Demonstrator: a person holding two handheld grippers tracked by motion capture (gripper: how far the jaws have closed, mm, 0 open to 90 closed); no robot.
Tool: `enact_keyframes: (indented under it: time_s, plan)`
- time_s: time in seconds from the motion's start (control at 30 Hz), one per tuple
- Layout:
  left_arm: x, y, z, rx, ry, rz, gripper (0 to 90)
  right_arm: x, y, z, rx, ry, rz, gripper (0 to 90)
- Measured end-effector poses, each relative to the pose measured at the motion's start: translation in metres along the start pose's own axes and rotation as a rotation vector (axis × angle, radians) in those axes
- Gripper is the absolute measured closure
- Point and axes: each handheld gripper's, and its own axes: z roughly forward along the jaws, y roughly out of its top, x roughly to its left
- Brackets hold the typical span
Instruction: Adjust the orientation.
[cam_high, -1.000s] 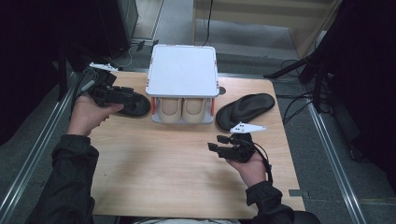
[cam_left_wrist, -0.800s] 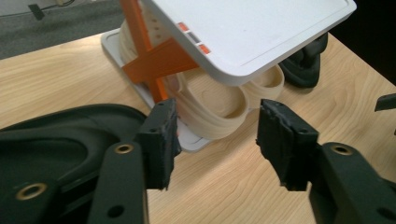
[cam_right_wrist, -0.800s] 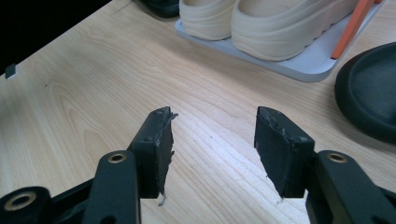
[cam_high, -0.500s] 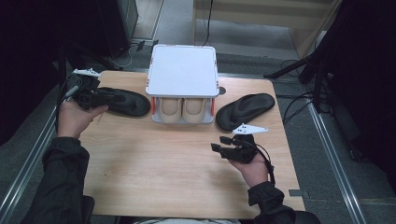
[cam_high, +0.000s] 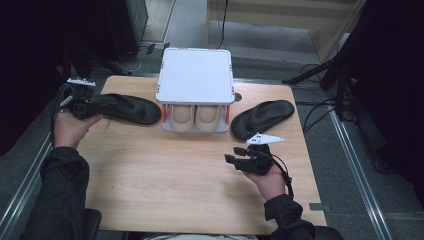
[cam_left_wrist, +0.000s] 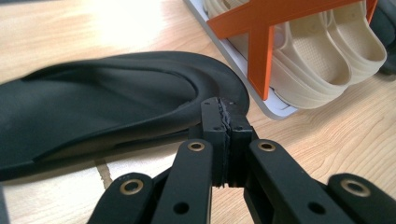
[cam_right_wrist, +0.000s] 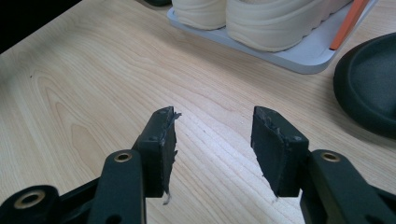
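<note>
Left gripper (cam_high: 80, 107) has moved from over the left black slipper (cam_high: 125, 108) out to its outer end, and its jaws have just been closing; they now meet at the slipper's rim, pads together, grip on rim unclear. Slipper lies flat on the table (cam_high: 165, 185), left of the shoe rack (cam_high: 195, 80), so a lift looks next. Right gripper (cam_high: 245, 156) hovers, jaws apart and empty, near the right black slipper (cam_high: 262, 119).

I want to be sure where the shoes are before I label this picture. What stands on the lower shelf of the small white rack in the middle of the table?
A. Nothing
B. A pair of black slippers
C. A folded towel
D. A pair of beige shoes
D: a pair of beige shoes stands side by side under the top of the white rack, while each black slipper lies on the table beside it.
</note>
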Motion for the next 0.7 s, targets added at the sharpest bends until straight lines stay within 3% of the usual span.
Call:
enact_keyframes:
  time_s: [0.07,0.17,0.3,0.4,0.47,0.57,0.7]
  plan:
    - [0.002,0.002,0.002,-0.009,0.018,0.001,90.0,-0.001,-0.001,-0.001,0.001,-0.006,0.003,51.0]
    - [0.008,0.006,0.005,0.005,0.012,0.018,90.0,-0.004,-0.002,-0.001,-0.002,-0.01,0.015,51.4]
    - [0.027,0.011,0.013,0.015,0.032,0.003,90.0,-0.003,-0.003,0.0,0.0,-0.012,0.022,51.6]
    - [0.041,0.014,0.021,0.022,0.017,-0.007,90.0,-0.003,-0.004,-0.001,-0.001,-0.014,0.021,51.6]
    - [0.052,0.016,0.027,0.061,0.043,-0.013,90.0,-0.003,-0.005,-0.002,0.002,-0.019,0.02,51.6]
    - [0.066,0.014,0.032,0.05,0.05,-0.045,90.0,-0.004,-0.008,0.0,0.019,-0.019,0.029,51.8]
    - [0.078,0.011,0.04,0.083,0.081,-0.049,90.0,-0.003,-0.009,0.002,0.022,-0.013,0.025,52.1]
